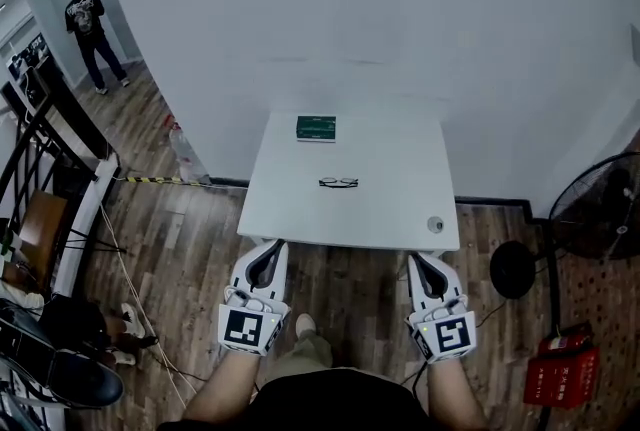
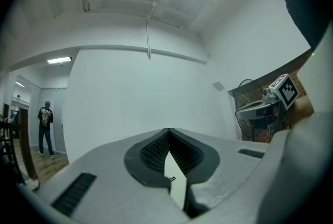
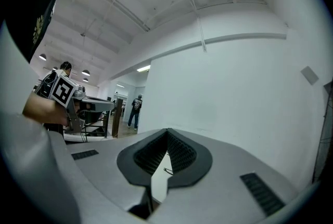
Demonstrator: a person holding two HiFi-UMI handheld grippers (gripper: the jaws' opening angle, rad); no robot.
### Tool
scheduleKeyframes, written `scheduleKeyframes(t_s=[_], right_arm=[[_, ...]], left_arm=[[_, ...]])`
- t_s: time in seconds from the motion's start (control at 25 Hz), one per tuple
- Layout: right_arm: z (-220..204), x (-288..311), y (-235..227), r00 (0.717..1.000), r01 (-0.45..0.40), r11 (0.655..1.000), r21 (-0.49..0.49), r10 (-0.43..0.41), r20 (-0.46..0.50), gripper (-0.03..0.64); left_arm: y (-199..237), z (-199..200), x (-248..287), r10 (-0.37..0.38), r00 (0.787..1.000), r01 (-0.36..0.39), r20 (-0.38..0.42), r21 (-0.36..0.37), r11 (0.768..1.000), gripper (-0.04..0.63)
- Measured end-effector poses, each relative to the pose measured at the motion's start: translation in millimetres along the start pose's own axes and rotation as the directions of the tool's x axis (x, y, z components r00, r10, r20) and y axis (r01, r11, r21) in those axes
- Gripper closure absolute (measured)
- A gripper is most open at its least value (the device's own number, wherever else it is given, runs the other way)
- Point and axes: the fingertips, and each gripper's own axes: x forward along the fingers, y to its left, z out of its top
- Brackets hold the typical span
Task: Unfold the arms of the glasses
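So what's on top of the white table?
A pair of glasses in the middle, a green box at the far edge, and a small round thing near one corner. Anything under the box is covered.

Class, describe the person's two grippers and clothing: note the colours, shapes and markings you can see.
The left gripper and right gripper both have white shells that taper towards the tips, lined inside with black ribbed pads. Each carries a cube with black-and-white square markers at its rear. The person wears a dark top and light trousers.
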Motion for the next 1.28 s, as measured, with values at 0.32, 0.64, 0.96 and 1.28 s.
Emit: scheduleKeyframes(t_s=[0.32, 0.64, 0.96, 1.28], right_arm=[[-8, 45, -13, 1.000, -0.008, 1.000, 0.025, 0.008, -0.014, 0.618], [-18, 84, -17, 0.999, -0.007, 0.999, 0.031, 0.009, -0.037, 0.618], [-23, 124, -20, 0.998, -0.012, 0.999, 0.033, 0.014, -0.068, 0.617], [-19, 162, -17, 0.997, -0.018, 0.999, 0.032, 0.020, -0.070, 0.617]], left_arm=[[27, -9, 37, 0.002, 1.000, -0.002, -0.012, -0.016, 1.000, 0.589], [50, -32, 65, -0.027, 0.998, 0.026, -0.051, -0.019, 0.999, 0.589], [75, -46, 90, -0.047, 0.996, 0.045, -0.069, -0.032, 0.998, 0.589], [113, -45, 109, -0.039, 0.997, 0.037, -0.066, -0.031, 0.999, 0.589]])
